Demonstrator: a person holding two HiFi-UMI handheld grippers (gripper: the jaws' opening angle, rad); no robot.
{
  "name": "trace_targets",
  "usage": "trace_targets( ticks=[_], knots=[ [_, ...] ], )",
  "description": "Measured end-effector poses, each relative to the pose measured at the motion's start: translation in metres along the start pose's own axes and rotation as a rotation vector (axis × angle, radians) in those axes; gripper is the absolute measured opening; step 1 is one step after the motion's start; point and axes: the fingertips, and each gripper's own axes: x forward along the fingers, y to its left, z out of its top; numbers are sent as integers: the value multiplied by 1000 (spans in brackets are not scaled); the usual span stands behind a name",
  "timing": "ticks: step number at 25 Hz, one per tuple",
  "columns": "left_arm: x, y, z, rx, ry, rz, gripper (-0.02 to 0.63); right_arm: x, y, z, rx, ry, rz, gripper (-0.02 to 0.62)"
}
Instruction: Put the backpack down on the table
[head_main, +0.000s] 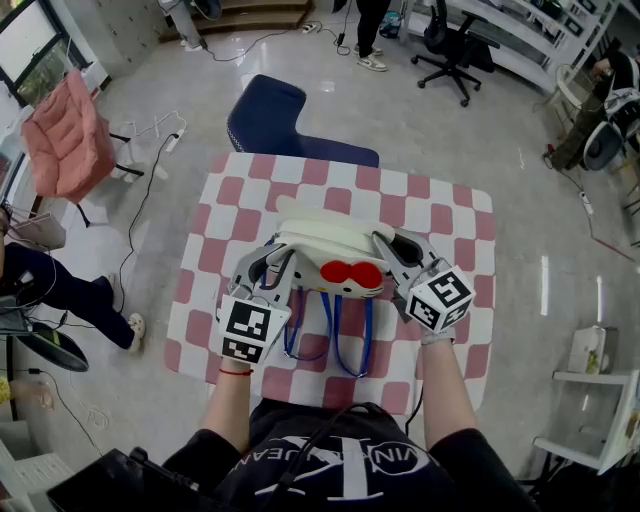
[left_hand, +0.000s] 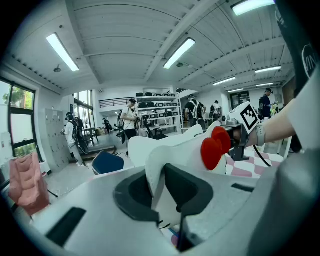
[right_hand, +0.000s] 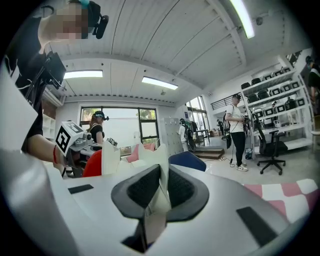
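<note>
Backpack (head_main: 325, 240) ×1 (white) | left gripper (head_main: 278, 262), right gripper (head_main: 388, 250): fingers (left_hand: 187, 187) clenched on it | table (head_main: 450, 215) ×1

A big open lab or office room, long ceiling lights (left_hand: 178, 52), shelves (left_hand: 159, 111) full of gear, black rolling chair (head_main: 452, 48), cords (head_main: 148, 195) on the shiny floor (head_main: 480, 140), people (left_hand: 130, 120) standing around

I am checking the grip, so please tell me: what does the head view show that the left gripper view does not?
Only the head view shows the left gripper's marker cube and the table's four corners. Only the left gripper view shows its jaws shut on a white fold of the backpack, and the ceiling lights. Both show the backpack's red bow and the right gripper.
</note>
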Motion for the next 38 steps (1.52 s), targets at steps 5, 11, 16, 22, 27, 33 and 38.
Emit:
trace_targets(
  ticks=[5, 11, 16, 22, 27, 33, 38],
  knots=[
    [0, -2, -3, -4, 4, 0, 41, -4, -1, -2, 15, 6, -25, 20],
    [-1, -3, -4, -5, 10, 1, 41, -14, -2, 0, 52, -15, -60, 26],
    [-2, -3, -3, -2, 15, 10, 50, -22, -1, 3, 59, -32, -68, 26],
    [-7, -5, -3, 26, 33, 47, 61, -30, 2, 3, 61, -30, -78, 26],
    [-13, -6, -2, 56, 40, 62, 67, -35, 5, 3, 60, -30, -87, 26],
    [-20, -7, 0, 59, 20, 60, 75, -38, 6, 2, 62, -29, -94, 26],
    [-23, -8, -1, 48, 6, 61, 77, -39, 7, -1, 62, -29, -97, 26]
  ],
)
